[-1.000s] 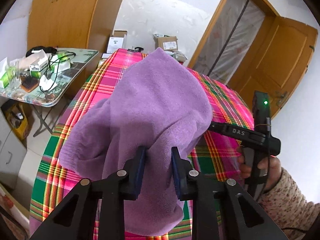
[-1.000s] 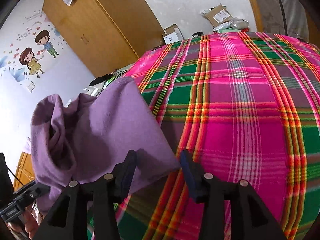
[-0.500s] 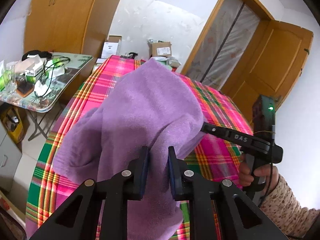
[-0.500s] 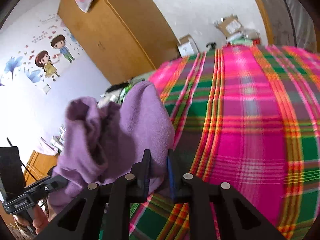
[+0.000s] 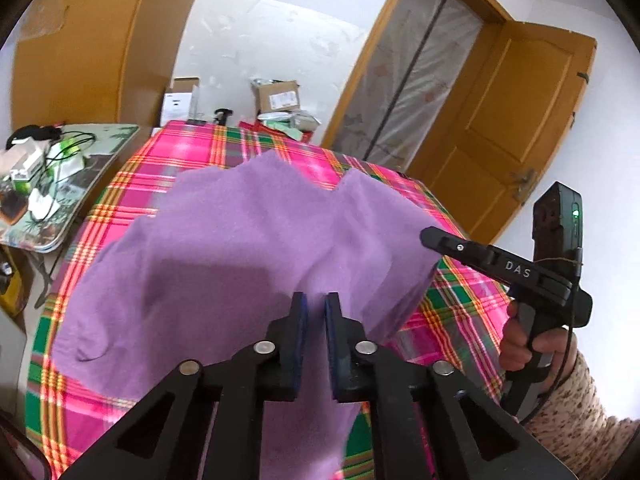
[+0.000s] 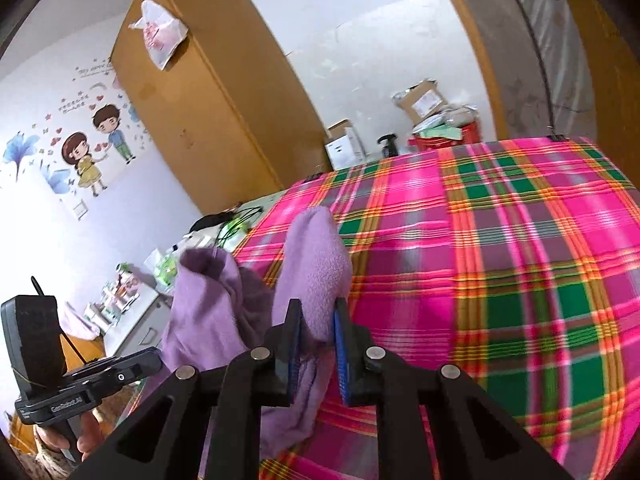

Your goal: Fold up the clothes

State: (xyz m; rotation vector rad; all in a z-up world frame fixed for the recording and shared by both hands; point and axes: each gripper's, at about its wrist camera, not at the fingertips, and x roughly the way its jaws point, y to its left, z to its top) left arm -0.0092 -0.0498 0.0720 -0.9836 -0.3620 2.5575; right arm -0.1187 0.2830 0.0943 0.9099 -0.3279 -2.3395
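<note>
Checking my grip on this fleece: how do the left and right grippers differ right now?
The left gripper has just been closing to a thin slit on flat purple fleece; the right gripper stands a bit wider, on a thicker bunched fold. The left's pads look dark navy, the right's one visible pad brighter blue. Both pinch the same cloth above the plaid cover.

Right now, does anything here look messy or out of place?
Only the purple garment: it hangs bunched and uneven between the left claw and right claw, both pinching it above the plaid cloth. That looks like mid-fold, not damage.
</note>
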